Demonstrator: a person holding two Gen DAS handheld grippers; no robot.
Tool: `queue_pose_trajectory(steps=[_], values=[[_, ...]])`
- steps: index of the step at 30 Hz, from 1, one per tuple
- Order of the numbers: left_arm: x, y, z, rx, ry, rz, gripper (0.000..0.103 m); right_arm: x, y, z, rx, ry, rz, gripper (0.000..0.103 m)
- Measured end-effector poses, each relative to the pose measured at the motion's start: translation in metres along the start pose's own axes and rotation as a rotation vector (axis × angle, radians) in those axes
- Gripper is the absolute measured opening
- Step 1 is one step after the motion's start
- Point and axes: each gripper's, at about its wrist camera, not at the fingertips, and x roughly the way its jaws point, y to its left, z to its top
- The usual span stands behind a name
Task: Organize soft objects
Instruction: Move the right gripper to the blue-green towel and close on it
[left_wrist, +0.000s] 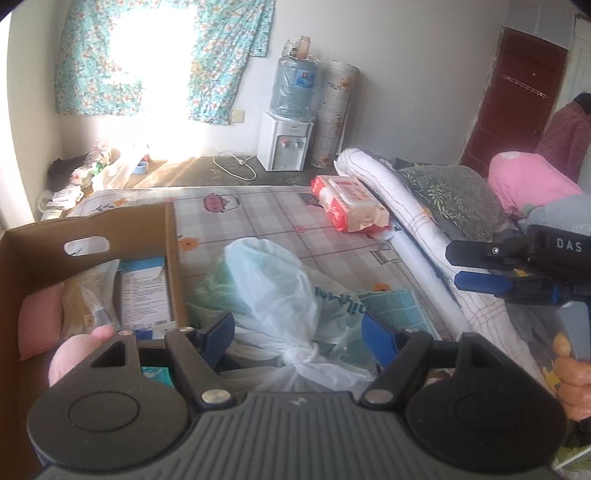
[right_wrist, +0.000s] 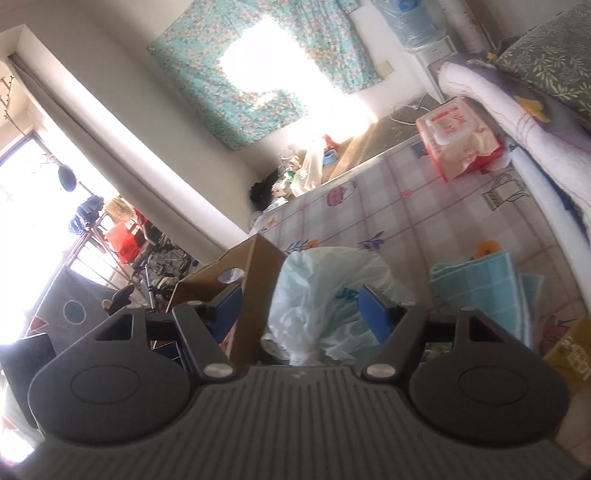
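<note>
A knotted, pale blue-white plastic bag (left_wrist: 280, 306) full of soft things lies on the bed beside a brown cardboard box (left_wrist: 88, 240). My left gripper (left_wrist: 299, 328) is open, its blue pads on either side of the bag just above the knot. My right gripper (right_wrist: 301, 302) is open too and tilted, its pads flanking the same bag (right_wrist: 325, 291); it also shows at the right edge of the left wrist view (left_wrist: 461, 267). The box holds a pink pad (left_wrist: 38, 321), a bagged item and a white-blue carton (left_wrist: 146, 291). A folded teal towel (right_wrist: 476, 284) lies right of the bag.
A red-white wet wipe pack (left_wrist: 351, 203) lies further back on the checked bed sheet (left_wrist: 258, 214). A rolled white quilt (left_wrist: 399, 206) and pillows run along the right. A water dispenser (left_wrist: 286, 129) stands by the far wall. A yellow pack (right_wrist: 570, 354) is at the right.
</note>
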Motion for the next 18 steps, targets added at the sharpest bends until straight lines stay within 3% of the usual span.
queue_pose_trajectory(steps=[4,8,13,18], values=[[0.035,-0.046,0.004,0.060,0.057,-0.075,0.071,-0.021,-0.057,0.005,0.063,-0.005,-0.091,0.070],[0.079,-0.085,0.009,0.085,0.144,-0.147,0.066,-0.011,-0.104,0.008,0.097,0.054,-0.146,0.070],[0.145,-0.118,0.004,0.139,0.291,-0.086,0.050,0.022,-0.138,0.021,0.133,0.139,-0.171,0.068],[0.190,-0.127,0.000,0.133,0.407,-0.059,0.049,0.060,-0.154,0.032,0.124,0.215,-0.206,0.066]])
